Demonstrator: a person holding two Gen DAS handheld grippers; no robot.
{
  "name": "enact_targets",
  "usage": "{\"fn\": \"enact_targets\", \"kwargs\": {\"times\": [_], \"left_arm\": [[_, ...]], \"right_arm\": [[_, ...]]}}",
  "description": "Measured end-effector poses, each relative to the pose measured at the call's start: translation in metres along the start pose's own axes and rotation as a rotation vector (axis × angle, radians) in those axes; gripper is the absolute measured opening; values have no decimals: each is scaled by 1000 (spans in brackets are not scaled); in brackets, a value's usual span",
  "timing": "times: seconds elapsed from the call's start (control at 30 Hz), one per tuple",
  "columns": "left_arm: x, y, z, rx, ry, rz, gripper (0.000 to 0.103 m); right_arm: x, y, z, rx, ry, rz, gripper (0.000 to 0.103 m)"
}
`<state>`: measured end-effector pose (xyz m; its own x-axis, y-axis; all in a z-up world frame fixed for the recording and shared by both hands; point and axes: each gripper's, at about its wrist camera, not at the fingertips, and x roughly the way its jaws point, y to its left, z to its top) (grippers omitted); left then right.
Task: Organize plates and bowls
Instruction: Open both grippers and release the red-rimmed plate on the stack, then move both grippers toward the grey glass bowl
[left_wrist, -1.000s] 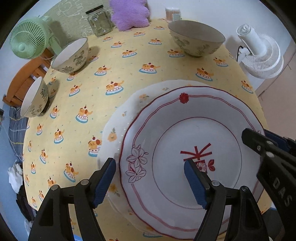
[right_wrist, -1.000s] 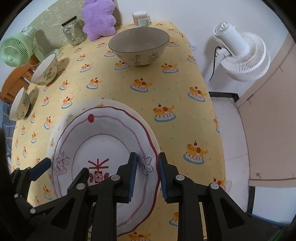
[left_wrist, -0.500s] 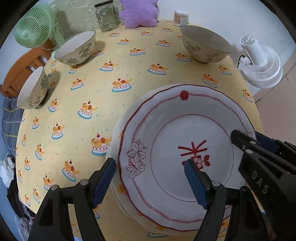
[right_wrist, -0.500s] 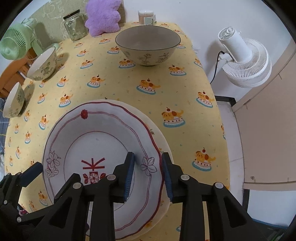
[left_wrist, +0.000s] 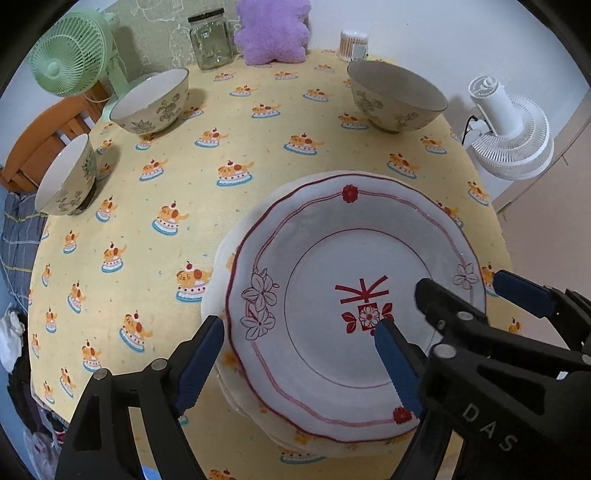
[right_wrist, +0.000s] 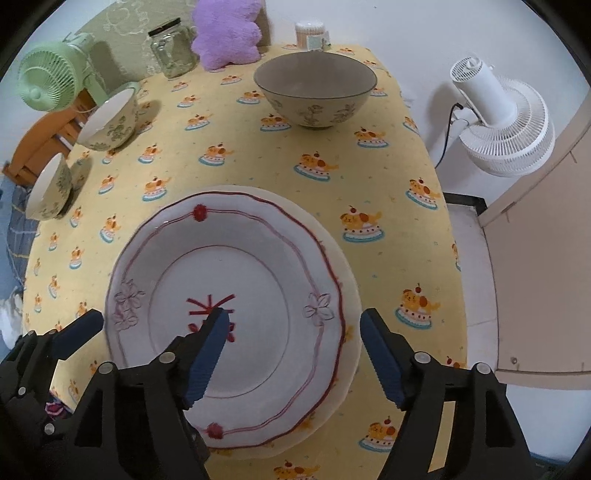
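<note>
Seen from the left wrist camera, the left gripper (left_wrist: 299, 354) hangs over the left edge of a red-trimmed plate (left_wrist: 354, 310), its jaws wide apart and just widened further, one blue pad outside the rim and the other over the plate's middle, neither pressing on it. That plate rests on top of a plainer white plate (left_wrist: 221, 280), which lies on a yellow tablecloth (left_wrist: 184, 192) printed with small dogs on cakes. The right gripper (left_wrist: 461, 291) reaches in from the right, its two fingers either side of the plate's right rim. Farther back stand three patterned bowls: a large bowl (left_wrist: 397, 98) at the far right, a middle bowl (left_wrist: 151, 101) at the far left, and a small bowl (left_wrist: 66, 177) near the left edge. Behind them are a green fan (left_wrist: 70, 55), a glass jar (left_wrist: 210, 40) and a purple plush (left_wrist: 273, 29); a white fan (left_wrist: 509, 133) stands off the table to the right. From the right wrist camera, the right gripper (right_wrist: 291, 347) has just been opening and now stands wide, with the right rim of the red-trimmed plate (right_wrist: 229, 317) between its pads and untouched by them. The white plate (right_wrist: 351, 295) shows beneath as a pale border. The left gripper's finger (right_wrist: 79, 328) shows at lower left, just beside the plate's edge. The large bowl (right_wrist: 316, 94) sits straight ahead, well apart from the plates.
</note>
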<state>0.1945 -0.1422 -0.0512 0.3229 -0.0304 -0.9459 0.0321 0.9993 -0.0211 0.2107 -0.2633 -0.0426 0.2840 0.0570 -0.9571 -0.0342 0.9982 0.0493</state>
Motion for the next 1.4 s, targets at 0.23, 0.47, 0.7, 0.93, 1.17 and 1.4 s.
{"fn": "enact_targets", "kwargs": {"times": [0.23,0.47,0.7,0.93,1.17,1.4], "left_arm": [[-17,19,1,16,-47,-34,90],[-34,48,4,87,-73,-78,92],[-52,89,6,108,-112,-97,93],[-70,140,10,101,-182,-79,92],[-72,202,18,86,-209,-61,92],[-60,259,34,71,-209,-36,92]], "right_arm": [[-23,21,-1,-6,-61,-17,81],[-38,50,-4,50,-93,-36,90],[-56,96,-4,66,-136,-48,90],[-72,150,1,75,-223,-70,90],[-68,210,9,81,-241,-14,90],[-52,271,26,55,-236,-50,90]]}}
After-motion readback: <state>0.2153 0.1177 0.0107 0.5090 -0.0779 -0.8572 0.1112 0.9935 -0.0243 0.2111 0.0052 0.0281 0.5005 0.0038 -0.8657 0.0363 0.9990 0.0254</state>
